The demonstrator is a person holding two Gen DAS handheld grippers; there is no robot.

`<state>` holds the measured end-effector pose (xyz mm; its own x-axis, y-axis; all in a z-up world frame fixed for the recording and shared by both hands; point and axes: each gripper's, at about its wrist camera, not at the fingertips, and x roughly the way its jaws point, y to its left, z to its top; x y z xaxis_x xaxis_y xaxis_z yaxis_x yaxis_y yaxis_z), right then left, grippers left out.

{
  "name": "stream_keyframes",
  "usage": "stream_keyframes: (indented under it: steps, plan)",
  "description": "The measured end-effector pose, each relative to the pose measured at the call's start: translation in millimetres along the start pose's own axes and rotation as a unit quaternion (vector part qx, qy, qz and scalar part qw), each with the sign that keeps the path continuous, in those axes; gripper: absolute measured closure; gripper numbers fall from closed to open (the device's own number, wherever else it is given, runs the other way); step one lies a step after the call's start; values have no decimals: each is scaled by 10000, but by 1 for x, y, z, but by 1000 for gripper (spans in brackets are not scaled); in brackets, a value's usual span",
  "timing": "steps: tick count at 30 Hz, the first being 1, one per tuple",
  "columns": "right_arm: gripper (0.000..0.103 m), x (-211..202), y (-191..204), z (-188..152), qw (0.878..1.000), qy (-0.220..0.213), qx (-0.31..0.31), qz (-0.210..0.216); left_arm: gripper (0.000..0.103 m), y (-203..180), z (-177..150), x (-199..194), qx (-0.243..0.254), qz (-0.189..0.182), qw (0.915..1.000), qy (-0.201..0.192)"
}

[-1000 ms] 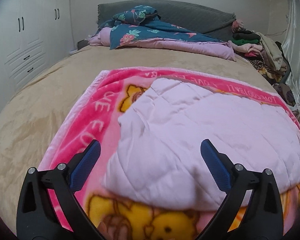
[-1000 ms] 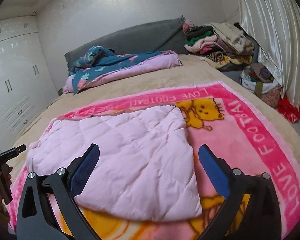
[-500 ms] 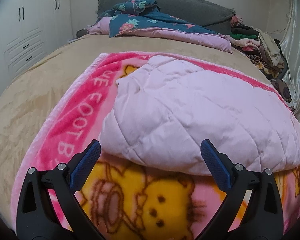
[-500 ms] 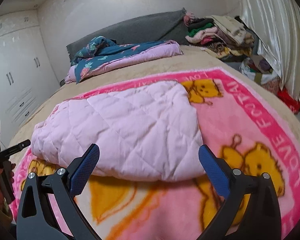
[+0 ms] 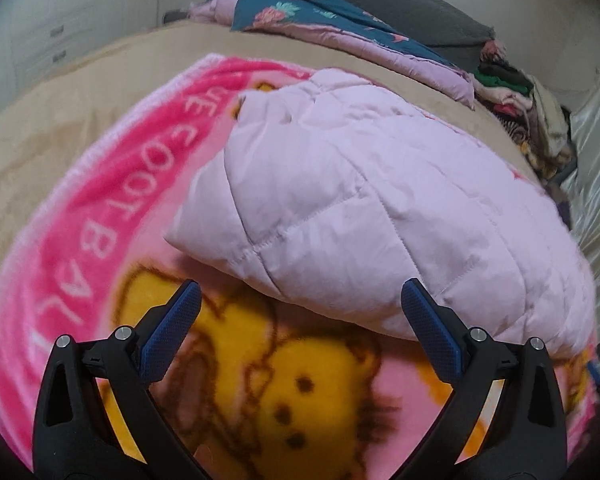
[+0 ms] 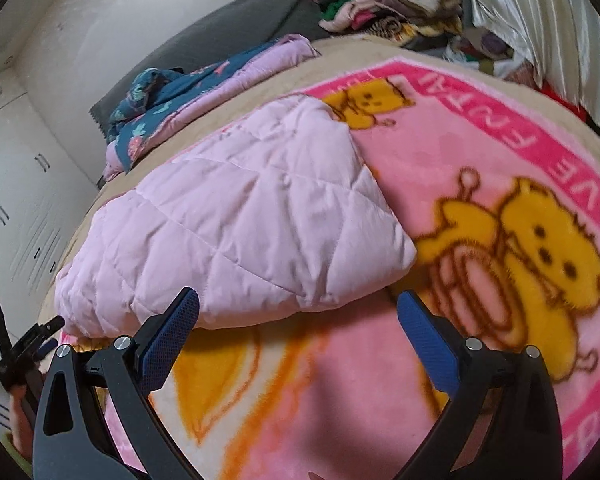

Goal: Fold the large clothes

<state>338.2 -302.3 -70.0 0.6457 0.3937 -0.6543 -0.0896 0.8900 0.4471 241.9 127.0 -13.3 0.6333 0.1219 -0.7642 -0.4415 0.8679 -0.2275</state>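
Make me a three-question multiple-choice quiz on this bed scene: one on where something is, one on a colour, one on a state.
1. Where does the quilted jacket lie?
A. On the pink cartoon blanket
B. On the floor
C. In the wardrobe

2. What colour are the pads of the right hand-held gripper?
A. Red
B. Blue
C. White

3. What state is the left hand-held gripper in?
A. Shut on the jacket
B. Shut on the blanket
C. Open

Answers: 1 A, blanket shows all around it. 2 B, both are blue. 3 C, fingers wide apart, gripping nothing.

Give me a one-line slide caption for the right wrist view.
Open right gripper faces a folded pink quilt lying on a pink cartoon blanket spread over the bed.
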Motion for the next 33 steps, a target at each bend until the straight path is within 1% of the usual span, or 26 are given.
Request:
stream_keyframes:
  steps: [2,3,4,6,7,10,11,13,15,16,20,27,33]
  plan:
    - [4,5,-1,0,9999,71,99,36,10,6,1,5,-329,-256,9991,127]
    - [4,7,-2,1,9998,100,161,79,10,9,2,8,-492,-446,9976,190]
    - [4,10,-1,1,9997,125,199,98,10,13,3,13,-707,-654,9950,279]
    - [4,16,-2,2,9992,187,313,132,10,19,4,21,-1039,-901,9898,373]
    - [4,18,-2,3,9990,210,353,149,10,25,6,26,-1277,-1033,9856,395]
    - [4,27,-2,7,9982,309,480,165,10,35,9,35,-1716,-1232,9767,374]
    - [4,31,-2,8,9981,345,480,148,10,38,9,40,-1888,-1312,9725,380]
    - [4,37,0,8,9982,387,450,75,9,41,9,46,-2119,-1444,9657,414]
    - [4,43,-2,9,9974,419,578,140,9,43,8,54,-2352,-1612,9573,476]
    - [4,46,-4,9,9968,413,655,183,8,43,8,56,-2396,-1651,9555,485]
    - [4,54,-11,10,9946,288,939,338,8,43,6,65,-2414,-1683,9546,473]
    - [4,74,-22,19,9865,93,1519,611,8,40,6,64,-2310,-1647,9582,358]
    - [4,86,-22,24,9849,-51,1593,670,8,40,10,67,-2203,-1616,9617,241]
